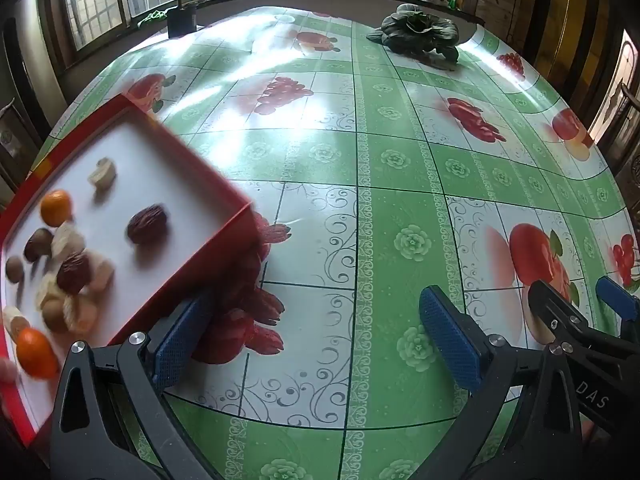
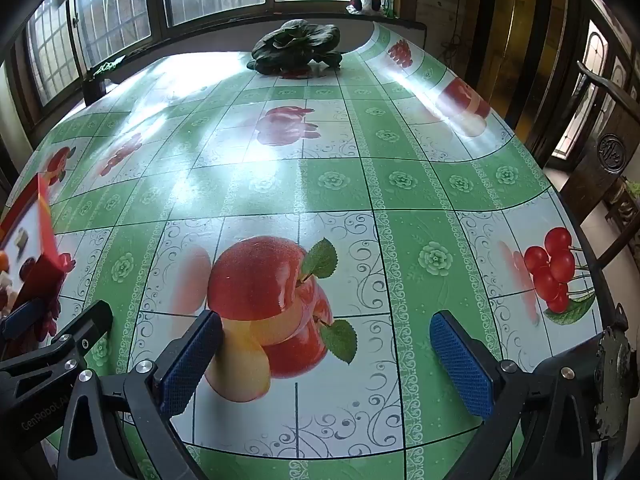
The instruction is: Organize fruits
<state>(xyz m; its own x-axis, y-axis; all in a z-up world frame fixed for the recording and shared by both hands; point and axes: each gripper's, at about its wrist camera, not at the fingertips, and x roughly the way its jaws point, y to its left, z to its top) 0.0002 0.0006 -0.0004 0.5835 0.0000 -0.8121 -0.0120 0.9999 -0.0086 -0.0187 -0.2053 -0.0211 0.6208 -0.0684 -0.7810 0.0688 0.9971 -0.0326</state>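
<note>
The table (image 1: 360, 184) under its glossy fruit-print cloth fills your view. The red tray (image 1: 192, 264) with a white floor sits at its left side, blurred here, so its exact pose is uncertain. On the tray floor lie small fruits: two oranges (image 1: 56, 207), dark dates (image 1: 147, 225) and pale slices (image 1: 102, 174), most heaped toward the tray's near end. They look light; the slices are probably soft and slippery, so pinch gently across the middle. Your left gripper (image 1: 308, 340) hangs just right of the tray, jaws spread wide, nothing between them. Your right gripper (image 2: 326, 364), further right of the tray, is likewise spread and empty.
</note>
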